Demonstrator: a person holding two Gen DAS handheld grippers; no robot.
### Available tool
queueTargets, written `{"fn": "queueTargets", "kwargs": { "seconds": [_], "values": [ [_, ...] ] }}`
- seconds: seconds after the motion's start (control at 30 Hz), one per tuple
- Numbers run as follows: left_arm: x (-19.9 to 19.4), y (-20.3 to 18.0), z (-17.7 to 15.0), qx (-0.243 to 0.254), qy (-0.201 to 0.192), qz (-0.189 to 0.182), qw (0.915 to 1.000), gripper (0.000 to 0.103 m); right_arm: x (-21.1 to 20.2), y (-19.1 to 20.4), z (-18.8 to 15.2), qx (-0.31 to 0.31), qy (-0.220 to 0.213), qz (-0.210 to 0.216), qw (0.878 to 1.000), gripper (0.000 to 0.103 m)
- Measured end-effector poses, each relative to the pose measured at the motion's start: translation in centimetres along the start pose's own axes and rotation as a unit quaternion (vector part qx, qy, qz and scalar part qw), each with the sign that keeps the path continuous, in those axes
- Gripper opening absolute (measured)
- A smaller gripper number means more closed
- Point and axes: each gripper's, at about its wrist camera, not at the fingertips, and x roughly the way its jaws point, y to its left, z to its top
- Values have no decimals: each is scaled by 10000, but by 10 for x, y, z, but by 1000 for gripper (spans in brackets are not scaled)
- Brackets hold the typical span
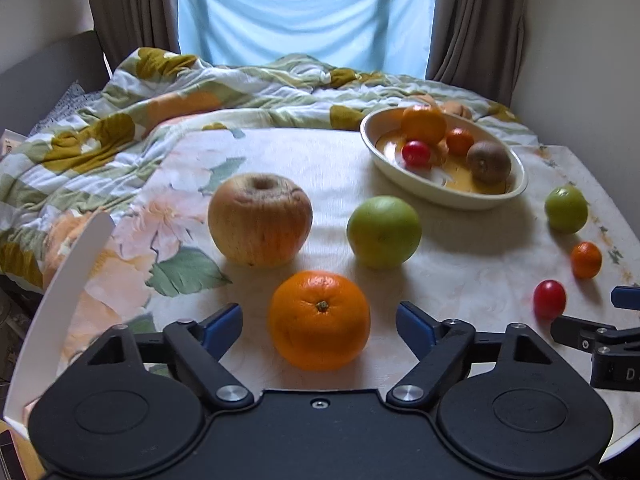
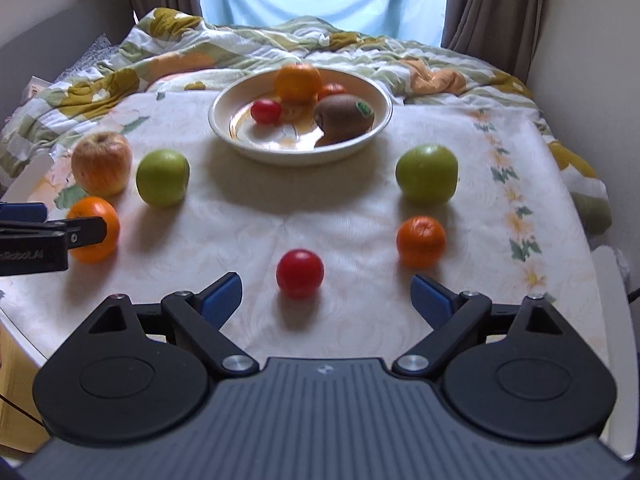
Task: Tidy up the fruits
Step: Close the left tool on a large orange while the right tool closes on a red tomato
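My left gripper [image 1: 319, 326] is open around a large orange [image 1: 319, 320] on the table, with a gap on each side between the blue pads and the peel. Behind the orange lie a wrinkled apple [image 1: 260, 220] and a green apple [image 1: 384, 232]. My right gripper [image 2: 326, 298] is open, and a red tomato [image 2: 300, 274] sits just ahead, between its fingertips without touching them. A mandarin [image 2: 421, 241] and a second green apple [image 2: 427, 179] lie to its right. The cream bowl [image 2: 296, 158] holds an orange, a mandarin, a tomato and a kiwi [image 2: 344, 116].
The table carries a pale floral cloth [image 2: 320, 208] and butts against a bed with a crumpled flowered duvet [image 1: 180, 92]. Curtains and a bright window stand behind. A white curved edge [image 1: 72, 264] rises at the table's left. The wall is close on the right.
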Motion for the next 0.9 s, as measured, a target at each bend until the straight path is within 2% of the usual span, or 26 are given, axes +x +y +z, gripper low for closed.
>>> {"fn": "queueTargets", "kwargs": {
  "seconds": [0.23,0.3,0.6,0.83,0.9],
  "values": [
    [14,-2,-1,97,126,-12,9999,72,15,7,-5,63,131,3,9999,103],
    [17,-1,-1,90,187,3,9998,65,18,9,-5,61,140,-13,9999,102],
    [13,6,-2,8,238,-74,9997,63,29,12,1,104,134,-4,9999,83],
    [7,9,-8,-37,268,-46,9996,63,32,13,3,153,106,-23,9998,74],
    [6,9,-9,-38,261,-45,9996,63,33,14,3,145,109,-22,9998,68]
  ]
}}
